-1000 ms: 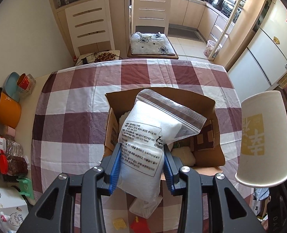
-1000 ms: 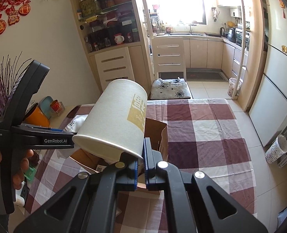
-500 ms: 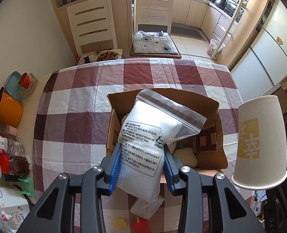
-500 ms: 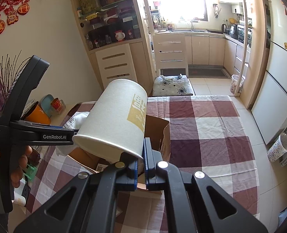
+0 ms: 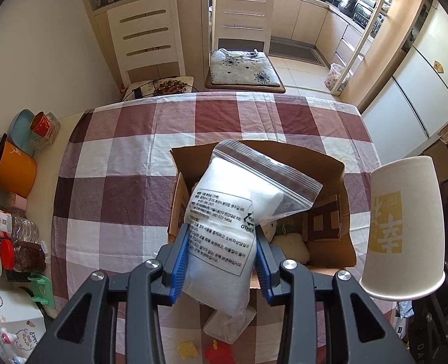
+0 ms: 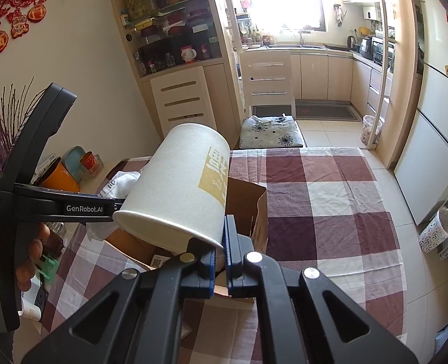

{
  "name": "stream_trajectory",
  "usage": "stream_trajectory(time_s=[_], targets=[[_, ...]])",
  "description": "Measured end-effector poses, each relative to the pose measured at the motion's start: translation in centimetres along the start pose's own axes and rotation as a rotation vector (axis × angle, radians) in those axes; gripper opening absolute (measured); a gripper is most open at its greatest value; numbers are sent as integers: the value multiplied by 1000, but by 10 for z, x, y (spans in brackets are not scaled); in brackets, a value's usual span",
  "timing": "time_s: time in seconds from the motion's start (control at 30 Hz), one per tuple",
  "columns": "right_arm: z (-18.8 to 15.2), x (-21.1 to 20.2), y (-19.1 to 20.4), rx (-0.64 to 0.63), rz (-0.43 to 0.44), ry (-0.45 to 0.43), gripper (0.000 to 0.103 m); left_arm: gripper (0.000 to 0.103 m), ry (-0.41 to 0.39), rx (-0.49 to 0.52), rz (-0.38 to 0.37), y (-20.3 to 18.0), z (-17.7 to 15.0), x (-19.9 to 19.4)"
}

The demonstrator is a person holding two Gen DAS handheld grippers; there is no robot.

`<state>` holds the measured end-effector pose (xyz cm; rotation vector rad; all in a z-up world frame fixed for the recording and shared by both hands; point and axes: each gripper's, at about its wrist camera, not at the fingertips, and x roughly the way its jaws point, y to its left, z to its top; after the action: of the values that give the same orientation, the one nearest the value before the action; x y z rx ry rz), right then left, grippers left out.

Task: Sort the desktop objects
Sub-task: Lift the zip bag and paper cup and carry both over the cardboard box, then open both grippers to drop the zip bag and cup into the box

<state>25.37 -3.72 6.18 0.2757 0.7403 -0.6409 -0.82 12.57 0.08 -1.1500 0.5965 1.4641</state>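
Bag (image 5: pixel 224 236) and cup (image 6: pixel 178 194) slightly nearer box (image 5: pixel 330 166)

Left tool (image 5: pixel 222 261) and right tool (image 6: pixel 220 253) both clamped.

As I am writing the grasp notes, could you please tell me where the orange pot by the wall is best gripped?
Grip the orange pot by its open rim, from above with one finger inside. It stands upright, and cups and bottles crowd its sides.

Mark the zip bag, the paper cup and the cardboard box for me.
zip bag (image 5: pixel 220 242): left wrist view, on its printed label.
paper cup (image 6: pixel 175 188): right wrist view, on its side wall.
cardboard box (image 5: pixel 330 166): left wrist view, on its far wall.
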Motion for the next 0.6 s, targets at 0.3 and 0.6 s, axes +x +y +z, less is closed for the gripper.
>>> stream_trajectory(time_s=[0.3, 0.6], targets=[[1, 1, 1, -38, 42, 6, 5, 39, 4, 11, -1, 0, 1, -1], [1, 1, 1, -44, 49, 7, 5, 39, 8, 24, -4, 0, 1, 0]])
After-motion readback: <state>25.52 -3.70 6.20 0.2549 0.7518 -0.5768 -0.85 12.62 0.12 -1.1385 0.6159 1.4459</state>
